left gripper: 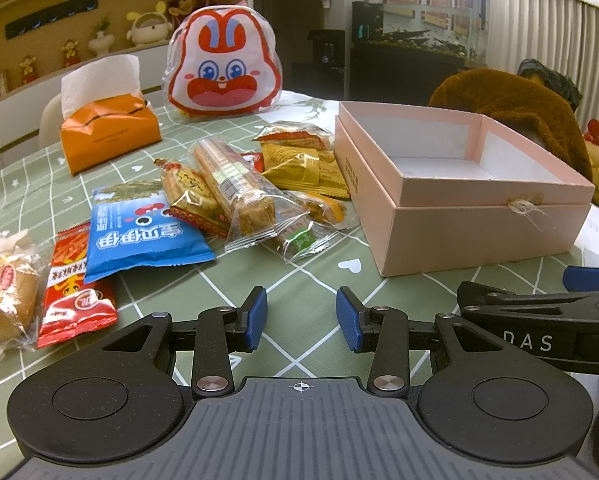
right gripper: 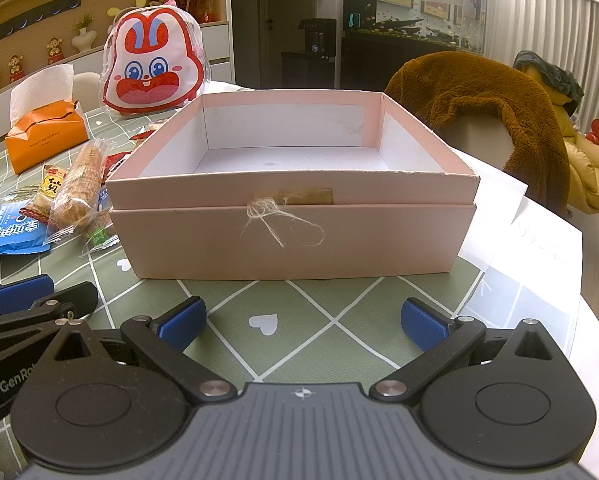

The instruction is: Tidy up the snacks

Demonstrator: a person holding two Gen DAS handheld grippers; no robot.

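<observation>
Left gripper [left gripper: 301,318]: I have it spread open with nothing between the pads, low over the green checked tablecloth [left gripper: 299,272], on the near-left side of the pink box [left gripper: 459,224].
Right gripper [right gripper: 303,320]: also wide open and empty, squarely facing the pink box's front wall, just short of it.
Blue snack bag [left gripper: 139,232]: nearest loose snack to my left gripper, ahead and to its left, well left of the pink box; its long axis runs away from me.
Cracker sleeve [left gripper: 235,184]: further back in the pile, closer to the pink box, lying diagonally with its near end pointing at the box.
Pink box: open on top, interior bare as far as I can see.
Nearer hand: I judge the left, since every snack lies left of the box.
</observation>
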